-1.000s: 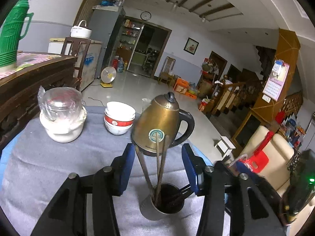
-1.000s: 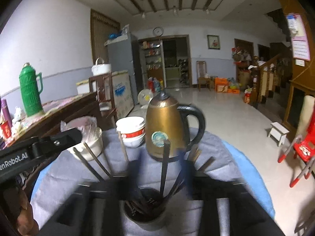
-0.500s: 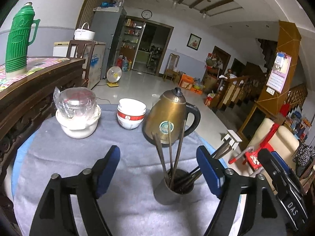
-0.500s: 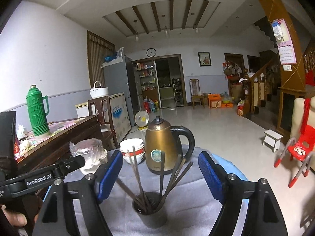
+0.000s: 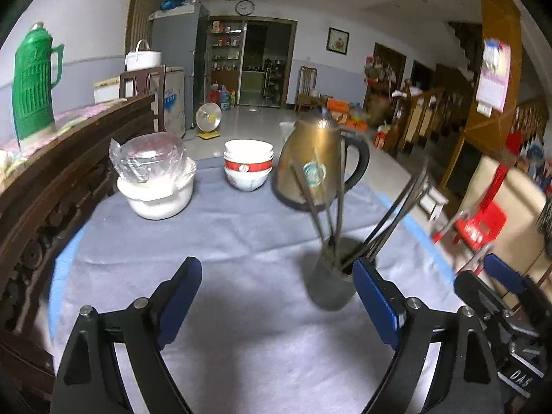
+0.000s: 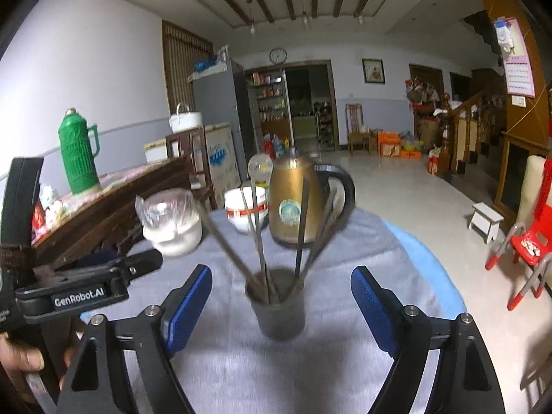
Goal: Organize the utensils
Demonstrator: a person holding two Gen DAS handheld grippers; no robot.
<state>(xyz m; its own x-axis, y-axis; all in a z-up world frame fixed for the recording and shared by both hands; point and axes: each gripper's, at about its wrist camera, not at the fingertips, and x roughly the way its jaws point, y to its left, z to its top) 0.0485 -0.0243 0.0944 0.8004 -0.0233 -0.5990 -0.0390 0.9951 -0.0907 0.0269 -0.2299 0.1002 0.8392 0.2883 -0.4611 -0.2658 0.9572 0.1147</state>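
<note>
A dark cup [image 5: 333,284] [image 6: 278,305] stands on the grey tablecloth [image 5: 224,238] and holds several dark chopsticks [image 5: 331,203] [image 6: 258,241] that fan out upward. My left gripper [image 5: 277,300] is open and empty, with the cup just inside its right finger. My right gripper [image 6: 281,305] is open and empty, its fingers well apart on either side of the cup. The right gripper's body shows at the lower right of the left wrist view [image 5: 496,296]; the left gripper's body shows at the left of the right wrist view [image 6: 86,286].
Behind the cup stand a brass kettle [image 5: 317,162] [image 6: 296,200], stacked red and white bowls [image 5: 248,165] [image 6: 243,208] and a white bowl with a plastic-wrapped lid [image 5: 155,179] [image 6: 172,220]. A dark wooden sideboard [image 5: 51,172] with a green thermos [image 5: 32,79] lies left.
Both grippers have opened wide and drawn back from the cup. The left wrist view has shifted left, so the cup now sits toward its right finger.
</note>
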